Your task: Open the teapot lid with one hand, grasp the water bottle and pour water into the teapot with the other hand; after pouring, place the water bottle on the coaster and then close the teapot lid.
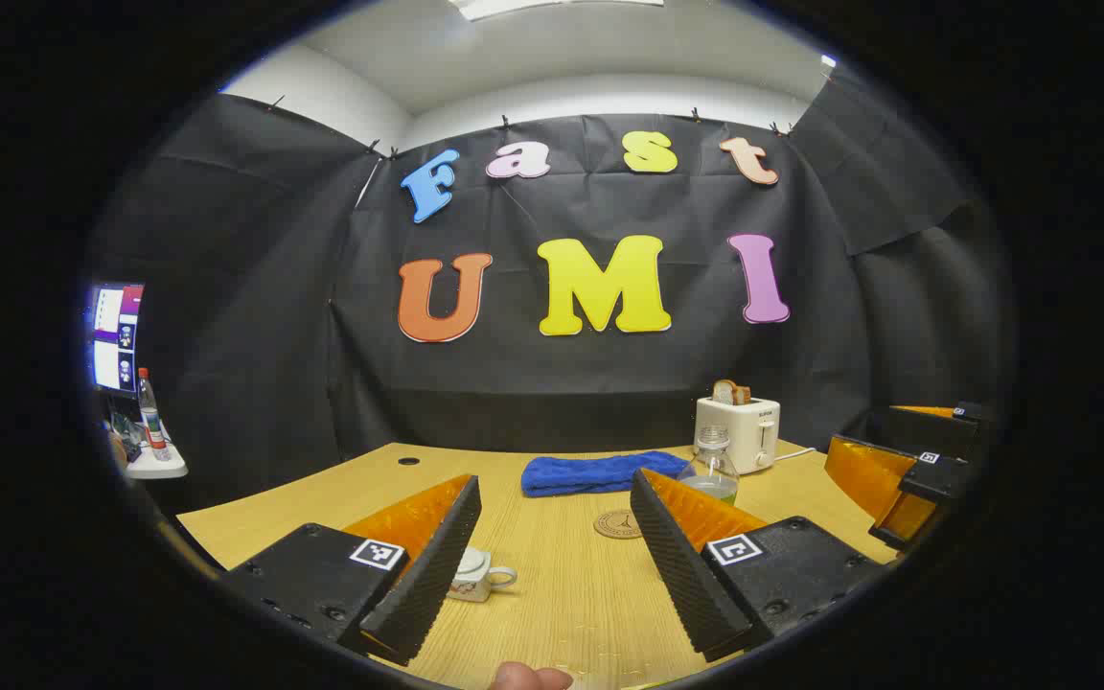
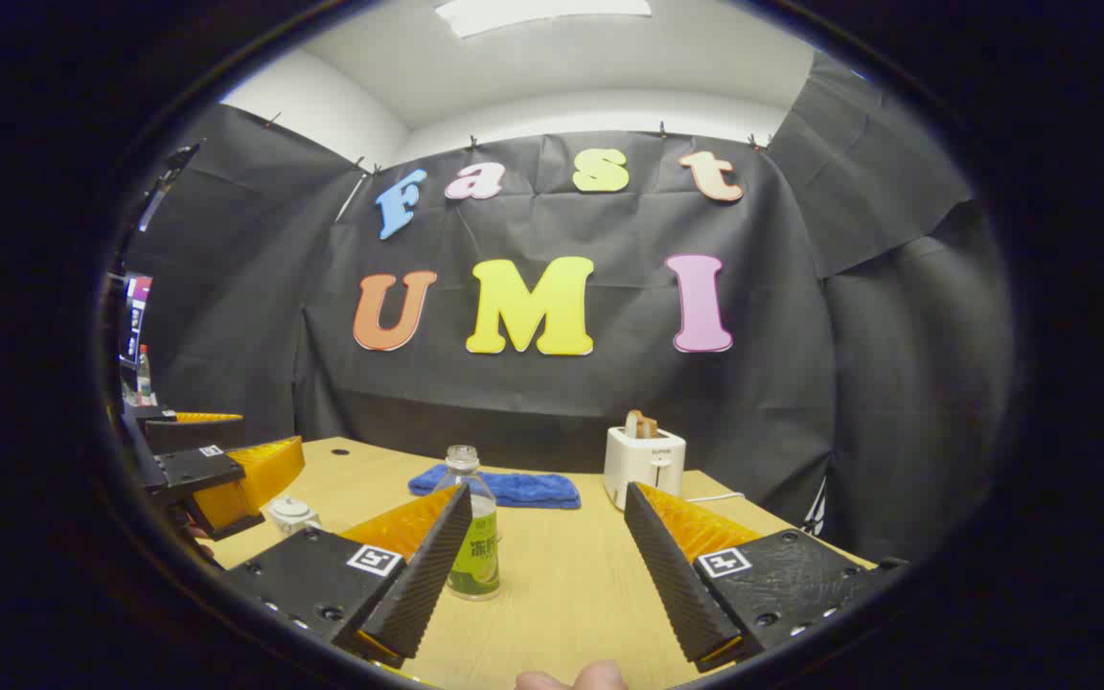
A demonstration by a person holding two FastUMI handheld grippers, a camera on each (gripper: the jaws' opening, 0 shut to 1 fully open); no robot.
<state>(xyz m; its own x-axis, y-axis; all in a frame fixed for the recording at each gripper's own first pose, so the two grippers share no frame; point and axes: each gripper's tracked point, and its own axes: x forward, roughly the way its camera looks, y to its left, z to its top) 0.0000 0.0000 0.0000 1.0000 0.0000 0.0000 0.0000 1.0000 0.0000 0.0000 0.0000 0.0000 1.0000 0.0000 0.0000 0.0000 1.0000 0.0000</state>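
On the wooden table (image 1: 552, 575), both claws gape wide and empty: left gripper (image 1: 552, 565) near the lidded teapot (image 1: 475, 573), right gripper (image 2: 547, 565) facing the water bottle (image 2: 471, 537). The coaster (image 1: 619, 524) lies beyond. Nothing begun; lifting the lid likely comes next.

left gripper (image 1: 552, 556): black housings, square tag markers, small screws
right gripper (image 2: 542, 565): matching black housings, square tags, screws
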